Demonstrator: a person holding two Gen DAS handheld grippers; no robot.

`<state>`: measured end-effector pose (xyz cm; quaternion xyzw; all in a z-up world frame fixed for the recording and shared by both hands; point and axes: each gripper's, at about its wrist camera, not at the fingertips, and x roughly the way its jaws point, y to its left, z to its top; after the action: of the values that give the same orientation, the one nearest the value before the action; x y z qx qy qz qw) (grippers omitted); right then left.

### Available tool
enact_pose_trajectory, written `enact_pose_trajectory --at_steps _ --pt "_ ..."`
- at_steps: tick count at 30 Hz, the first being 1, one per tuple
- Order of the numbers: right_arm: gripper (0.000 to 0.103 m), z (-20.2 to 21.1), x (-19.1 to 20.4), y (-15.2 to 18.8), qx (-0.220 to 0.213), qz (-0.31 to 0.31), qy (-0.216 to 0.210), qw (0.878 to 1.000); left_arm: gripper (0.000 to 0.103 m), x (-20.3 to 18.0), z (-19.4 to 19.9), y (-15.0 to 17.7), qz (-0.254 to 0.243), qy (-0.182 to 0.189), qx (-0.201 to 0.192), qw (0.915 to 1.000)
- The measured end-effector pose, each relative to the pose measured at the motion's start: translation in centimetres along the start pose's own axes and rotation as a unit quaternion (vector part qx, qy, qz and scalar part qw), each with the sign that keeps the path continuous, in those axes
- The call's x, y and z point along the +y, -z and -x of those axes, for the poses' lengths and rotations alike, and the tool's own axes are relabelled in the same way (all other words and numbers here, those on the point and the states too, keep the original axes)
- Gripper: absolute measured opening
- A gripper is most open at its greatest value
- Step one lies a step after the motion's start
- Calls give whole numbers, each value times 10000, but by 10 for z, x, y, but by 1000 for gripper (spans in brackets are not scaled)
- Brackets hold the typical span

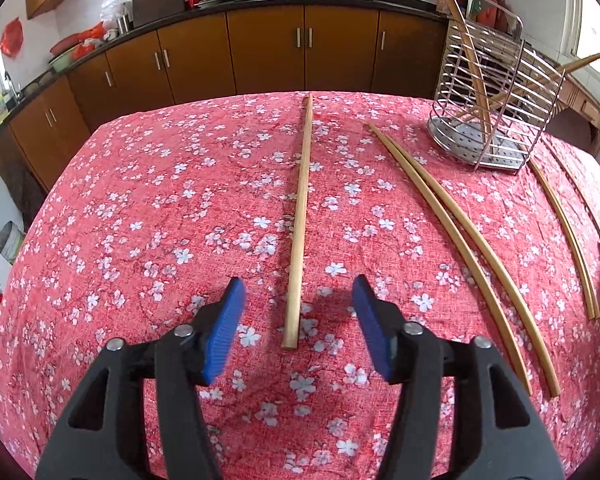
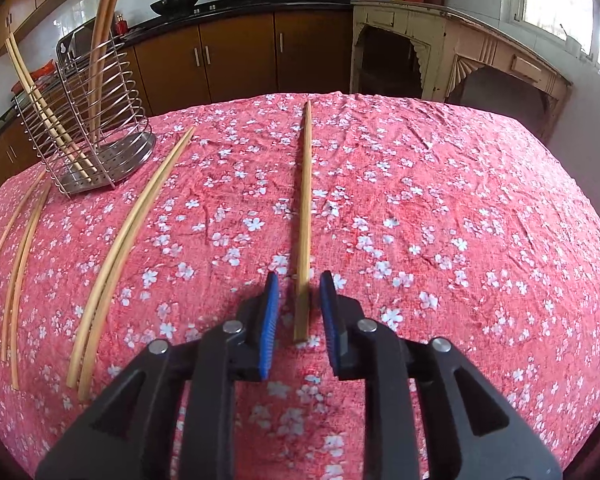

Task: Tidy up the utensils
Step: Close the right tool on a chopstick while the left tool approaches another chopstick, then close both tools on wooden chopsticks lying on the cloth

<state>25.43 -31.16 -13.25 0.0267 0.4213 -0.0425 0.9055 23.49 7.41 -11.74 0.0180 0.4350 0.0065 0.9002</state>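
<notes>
Two tools (image 1: pixel 298 330) (image 2: pixel 299 312) astride loose chopsticks (image 1: pixel 299 220)

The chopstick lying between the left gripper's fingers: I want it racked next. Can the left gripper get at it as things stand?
Probably yes. The left gripper is open with its blue pads either side of the chopstick's near end, not touching it. Only bare tablecloth lies beside that end.

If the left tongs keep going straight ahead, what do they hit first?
Probably the chopstick lying between the open left tongs, with the cloth right under it; depth is hard to judge.
</notes>
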Motion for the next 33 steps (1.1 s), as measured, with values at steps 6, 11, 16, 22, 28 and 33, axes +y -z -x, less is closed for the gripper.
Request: enact_pose_trajectory --at_steps 6,11,16,22,28,33 --pt "23 0 1 -1 6 -10 -2 10000 58 0 0 -1 44 45 0 10000" --pt "23 -1 0 -1 5 -8 -4 10000 58 1 -1 -1 53 50 0 10000" --pt "23 -1 0 -1 6 -9 -6 10000 58 2 -1 -1 55 54 0 10000" --pt "23 0 1 -1 7 -13 -8 10000 58 2 0 -1 53 51 4 10000" --pt "10 3 3 4 14 16 -92 10000 30 1 5 3 -16 100 -45 9999" --pt "9 7 1 10 17 -62 -129 9999 10 1 11 10 -4 151 -51 9999"
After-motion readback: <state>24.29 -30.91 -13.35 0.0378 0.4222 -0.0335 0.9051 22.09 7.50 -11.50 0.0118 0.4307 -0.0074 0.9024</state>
